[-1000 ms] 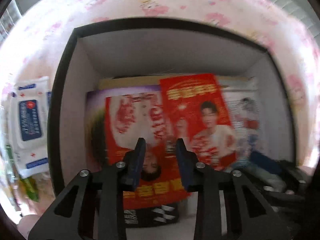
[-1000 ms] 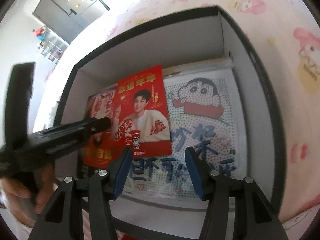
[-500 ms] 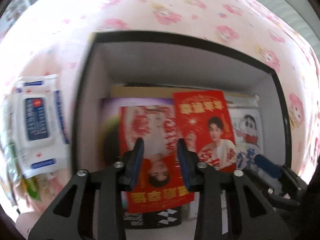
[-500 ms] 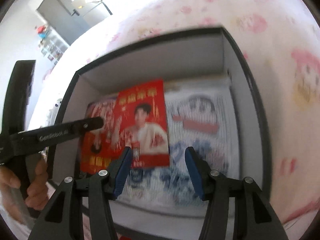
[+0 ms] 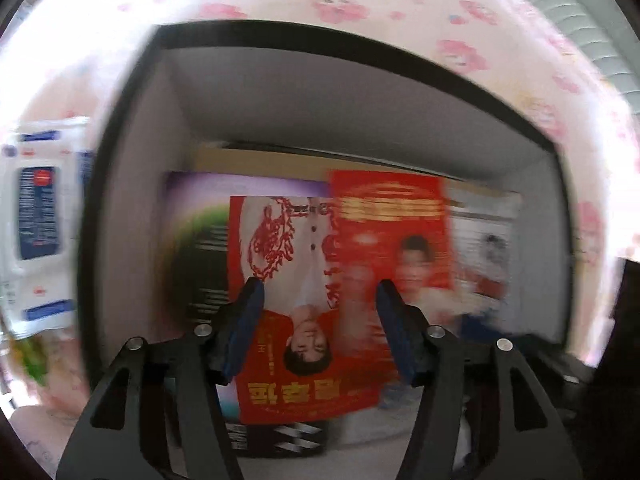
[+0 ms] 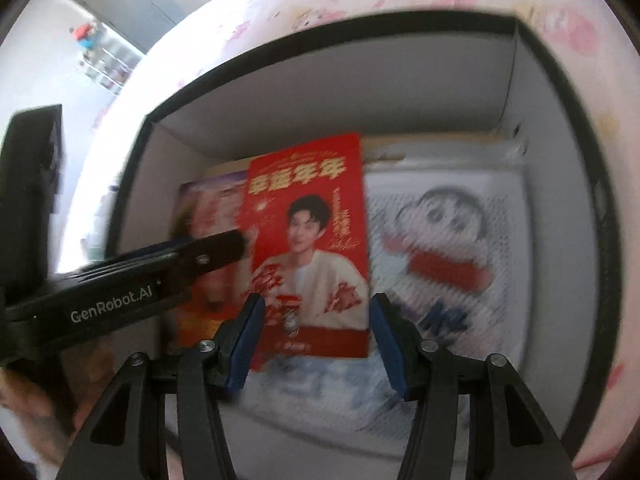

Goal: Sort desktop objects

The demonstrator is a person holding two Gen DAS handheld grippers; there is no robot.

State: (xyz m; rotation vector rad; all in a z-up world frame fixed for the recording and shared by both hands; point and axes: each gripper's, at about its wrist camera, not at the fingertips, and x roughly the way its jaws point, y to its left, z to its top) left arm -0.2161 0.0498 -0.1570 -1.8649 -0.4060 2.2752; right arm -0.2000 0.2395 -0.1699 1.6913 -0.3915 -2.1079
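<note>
The left gripper (image 5: 320,320) had just spread wide, empty, above the box (image 5: 360,52). The right gripper (image 6: 316,332) hung wide at its 3 o'clock; red cards (image 6: 308,240) looked filed.

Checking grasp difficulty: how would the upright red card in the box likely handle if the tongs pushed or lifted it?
The red card looks thin and flat, so probably light and bendy. It lies on other sheets in the box, so it would likely slide.

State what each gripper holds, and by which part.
Nothing: left gripper and right gripper are both open over the box.
</note>
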